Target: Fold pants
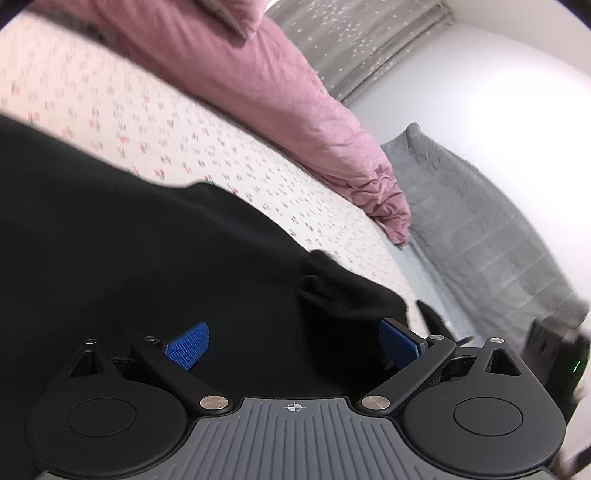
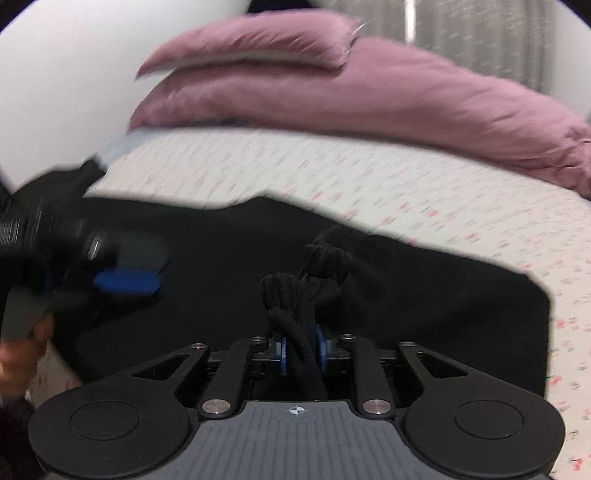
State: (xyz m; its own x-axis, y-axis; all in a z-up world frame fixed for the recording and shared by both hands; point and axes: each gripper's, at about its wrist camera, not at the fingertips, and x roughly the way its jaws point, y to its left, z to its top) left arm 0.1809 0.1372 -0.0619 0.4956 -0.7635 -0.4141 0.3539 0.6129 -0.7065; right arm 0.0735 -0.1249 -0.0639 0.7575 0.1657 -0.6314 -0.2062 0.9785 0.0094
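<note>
pants (image 1: 155, 251): black, spread flat on bed, fill the lower-left of L wrist view; in R wrist view they run across mid-frame, one straight edge at far right
drawcord (image 2: 295, 306): thick black knotted cord, bunched on top of the pants, runs back between the R pads
L gripper (image 1: 293, 345): jaws wide apart, blue pads (image 1: 188, 345) clear of each other, nothing clamped; hovers low over black fabric, can't tell if pad tips brush it
L gripper, seen from R cam: blurred at left edge, one blue pad visible, above the pants; person's hand (image 2: 22, 343) under it, also blurred
R gripper (image 2: 301, 350): jaws narrow, cord between blue pads and touching both by the look of it; reads as clamped on cord, not on the flat fabric
R gripper, seen from L cam: dark body at far right edge, small green LED, too blurred for jaw state
bedsheet (image 1: 155, 122): white w/ small red-pink print, under the pants
duvet (image 1: 280, 96): pink, heaped along far side of bed, apart from the pants
pillow (image 2: 251, 40): pink, lying on the duvet
blanket (image 1: 480, 229): grey quilted, beside bed past duvet end
curtain (image 1: 362, 33): grey, speckled, behind bed
img quality: both views motion-blurred, esp. R cam
</note>
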